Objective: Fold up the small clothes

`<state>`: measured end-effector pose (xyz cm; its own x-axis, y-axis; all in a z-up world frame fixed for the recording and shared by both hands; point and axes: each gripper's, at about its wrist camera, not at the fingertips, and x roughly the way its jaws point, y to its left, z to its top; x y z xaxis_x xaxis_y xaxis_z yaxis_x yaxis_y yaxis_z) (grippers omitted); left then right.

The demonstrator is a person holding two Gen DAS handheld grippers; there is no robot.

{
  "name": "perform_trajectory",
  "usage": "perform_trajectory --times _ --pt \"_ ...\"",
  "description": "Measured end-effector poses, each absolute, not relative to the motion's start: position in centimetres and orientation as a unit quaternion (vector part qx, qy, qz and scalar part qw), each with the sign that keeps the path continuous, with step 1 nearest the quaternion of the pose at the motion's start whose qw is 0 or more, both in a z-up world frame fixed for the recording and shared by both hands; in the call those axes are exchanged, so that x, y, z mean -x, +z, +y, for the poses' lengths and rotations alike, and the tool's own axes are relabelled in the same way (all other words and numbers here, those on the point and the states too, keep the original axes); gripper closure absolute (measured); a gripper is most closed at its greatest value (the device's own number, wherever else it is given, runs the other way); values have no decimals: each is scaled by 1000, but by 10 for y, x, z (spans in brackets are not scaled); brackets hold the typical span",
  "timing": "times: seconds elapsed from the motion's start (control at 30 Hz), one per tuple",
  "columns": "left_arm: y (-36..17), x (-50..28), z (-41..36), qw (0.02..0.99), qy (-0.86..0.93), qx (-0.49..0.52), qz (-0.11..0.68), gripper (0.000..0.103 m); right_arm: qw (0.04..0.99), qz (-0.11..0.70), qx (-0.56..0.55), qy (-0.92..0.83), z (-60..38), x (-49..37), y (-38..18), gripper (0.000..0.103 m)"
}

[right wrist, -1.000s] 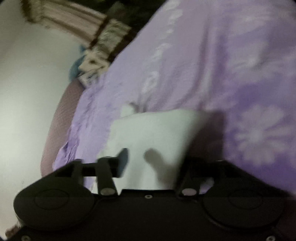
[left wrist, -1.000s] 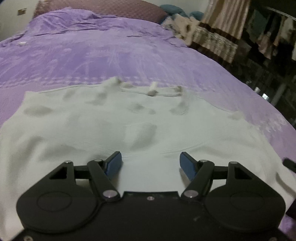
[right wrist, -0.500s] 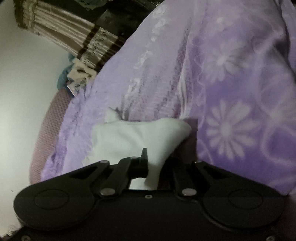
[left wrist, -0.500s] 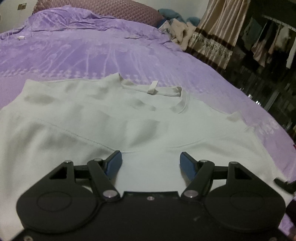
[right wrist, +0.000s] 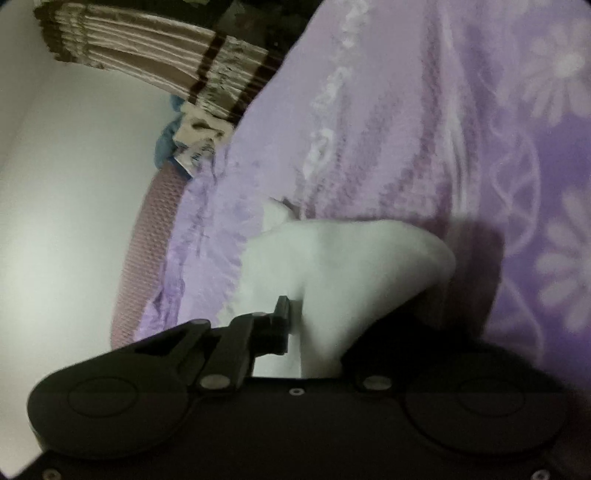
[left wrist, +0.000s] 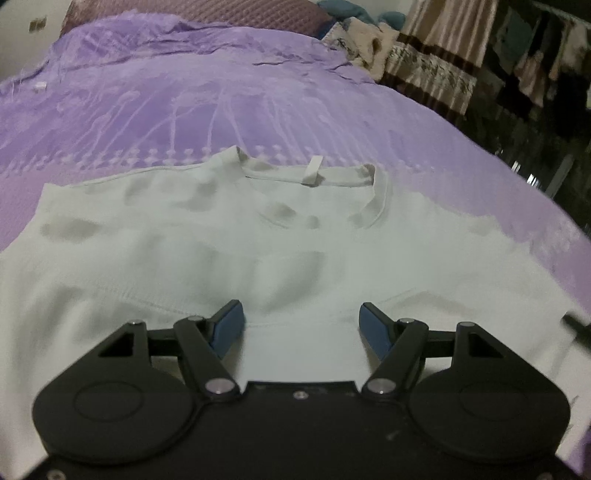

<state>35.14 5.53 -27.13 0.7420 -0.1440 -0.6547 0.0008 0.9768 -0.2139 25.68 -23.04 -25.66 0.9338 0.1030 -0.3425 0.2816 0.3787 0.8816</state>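
A white shirt is spread flat on the purple bedspread. The left gripper is held wide apart above it, gripping nothing. A shirt fold is pinched in the right gripper.

A purple floral bedspread fills the view. At 12 o'clock sits a mauve quilted headboard; at 1 o'clock striped curtains; at 2 o'clock hanging clothes in dim light.
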Motion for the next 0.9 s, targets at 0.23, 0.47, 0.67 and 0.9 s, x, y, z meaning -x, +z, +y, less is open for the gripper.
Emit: perform_trajectory --times 0.23,0.47,0.67,0.9 --pt "-273 -349 56 932 -35 97 346 32 899 112 -423 -6 -194 -253 -195 96" --pt "-268 -301 126 921 -20 253 297 32 933 85 -325 128 -128 -273 -135 99" --pt "-289 -233 208 885 -4 406 227 32 933 91 -282 202 -70 -269 -119 99" --pt "-272 -174 250 875 105 417 221 33 922 137 -245 265 -8 -265 -133 99"
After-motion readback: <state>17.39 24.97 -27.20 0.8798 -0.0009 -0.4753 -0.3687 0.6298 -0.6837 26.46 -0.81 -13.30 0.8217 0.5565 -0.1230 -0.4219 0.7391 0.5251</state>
